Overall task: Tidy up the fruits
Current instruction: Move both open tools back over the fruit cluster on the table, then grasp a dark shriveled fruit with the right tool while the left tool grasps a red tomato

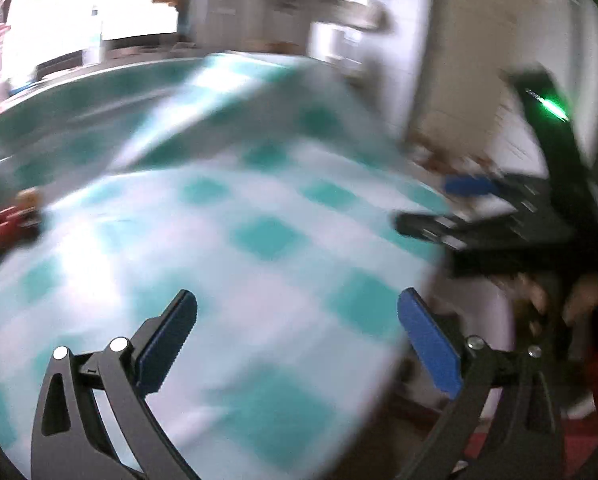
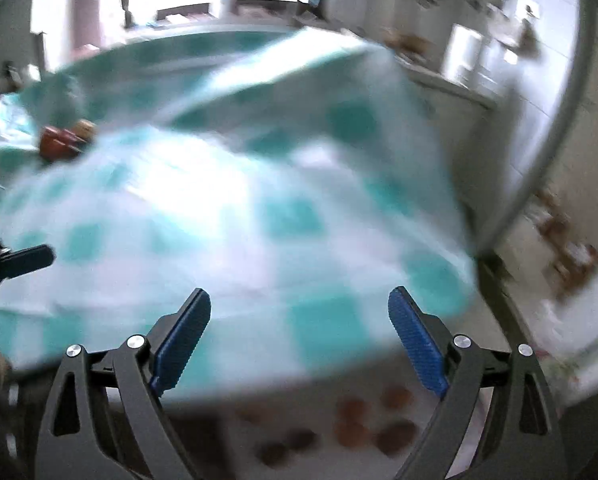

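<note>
Blue-padded fingers (image 1: 167,344) of your left gripper (image 1: 299,340) fill the foreground of the left wrist view; the jaws stand wide apart with nothing between them, over a table (image 1: 259,240) covered in a teal-and-white checked cloth. Your right gripper (image 2: 299,336), seen in its own wrist view, likewise has its jaws spread wide and empty above the same cloth, near the table's front edge.

Both views are heavily blurred. The fruits (image 1: 13,216) appear as a small red and tan cluster at the far left of the table in the left wrist view, and again at upper left (image 2: 65,140) in the right wrist view, well apart from both grippers. Their kinds and number cannot be told.

At the right of the left wrist view, your right gripper (image 1: 451,204) shows beyond the table's edge, its fingers apart. At the left edge of the right wrist view, one dark finger of your left gripper (image 2: 27,258) reaches in over the cloth. Beneath the table's edge, brown round patches (image 2: 359,428) mark a pale surface.
</note>
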